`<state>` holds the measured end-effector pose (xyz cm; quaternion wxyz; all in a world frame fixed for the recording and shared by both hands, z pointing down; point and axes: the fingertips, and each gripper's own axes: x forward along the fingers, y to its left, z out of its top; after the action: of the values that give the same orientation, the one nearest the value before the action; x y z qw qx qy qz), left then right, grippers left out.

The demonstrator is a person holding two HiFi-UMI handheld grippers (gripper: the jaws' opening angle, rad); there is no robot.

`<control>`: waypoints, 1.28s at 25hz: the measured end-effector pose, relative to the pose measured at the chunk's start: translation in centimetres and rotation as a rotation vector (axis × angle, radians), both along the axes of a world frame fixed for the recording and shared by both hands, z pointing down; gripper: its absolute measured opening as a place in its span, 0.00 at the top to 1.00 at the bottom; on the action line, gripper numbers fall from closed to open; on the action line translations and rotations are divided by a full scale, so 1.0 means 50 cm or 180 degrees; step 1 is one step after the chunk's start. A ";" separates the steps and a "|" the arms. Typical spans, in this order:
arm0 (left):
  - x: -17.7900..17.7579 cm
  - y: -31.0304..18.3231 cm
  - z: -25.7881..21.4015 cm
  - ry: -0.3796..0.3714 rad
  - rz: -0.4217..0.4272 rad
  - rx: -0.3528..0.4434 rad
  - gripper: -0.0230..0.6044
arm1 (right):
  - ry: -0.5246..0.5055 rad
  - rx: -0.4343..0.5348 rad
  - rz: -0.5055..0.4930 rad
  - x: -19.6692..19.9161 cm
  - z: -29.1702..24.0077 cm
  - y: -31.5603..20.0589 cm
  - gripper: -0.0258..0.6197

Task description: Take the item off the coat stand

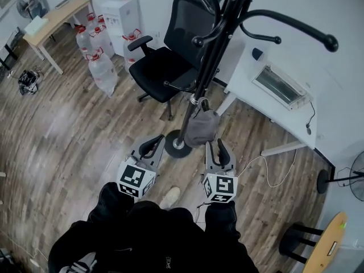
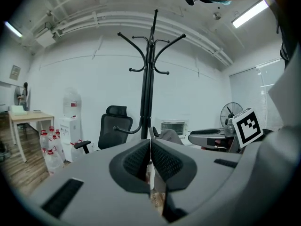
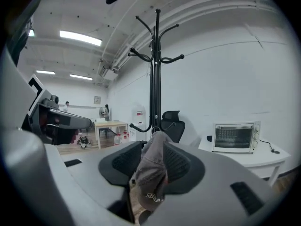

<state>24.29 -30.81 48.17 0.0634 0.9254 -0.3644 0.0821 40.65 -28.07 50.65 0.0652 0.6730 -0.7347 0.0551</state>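
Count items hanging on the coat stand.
1. A grey cap hangs from a low hook on the coat stand, between the right gripper's fingers. The other hooks in view are bare, and none looks hidden.

One coat stand, one cap, one office chair, one toaster oven, two hand-held grippers.

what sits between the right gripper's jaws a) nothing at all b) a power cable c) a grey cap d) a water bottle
c: the right gripper view shows the grey cap between the jaws of the right gripper, hanging from a low hook of the coat stand.
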 end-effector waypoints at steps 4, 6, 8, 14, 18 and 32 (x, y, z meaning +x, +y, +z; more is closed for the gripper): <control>0.005 -0.002 0.001 -0.0021 -0.0093 -0.0001 0.92 | -0.0013 -0.0105 -0.0083 0.016 0.028 -0.029 0.56; 0.004 -0.003 -0.001 -0.0032 -0.0142 0.0007 0.92 | -0.0015 -0.0182 -0.0139 0.020 0.047 -0.042 0.52; 0.002 -0.003 -0.002 -0.0049 -0.0188 0.0010 0.92 | -0.0008 -0.0272 -0.0185 0.022 0.066 -0.053 0.48; -0.003 -0.005 0.003 -0.0098 -0.0282 0.0002 0.92 | 0.0037 -0.0506 -0.0289 0.021 0.113 -0.076 0.49; -0.009 -0.004 0.001 -0.0108 -0.0321 0.0015 0.92 | 0.0123 -0.0553 -0.0226 0.022 0.121 -0.074 0.72; -0.012 0.008 -0.014 -0.0080 -0.0313 0.0068 0.92 | 0.0165 -0.0424 -0.0136 0.034 0.081 -0.062 0.85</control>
<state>23.70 -30.40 47.45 0.0528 0.9059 -0.4111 0.0866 42.34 -31.18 54.72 0.1299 0.6526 -0.7416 0.0850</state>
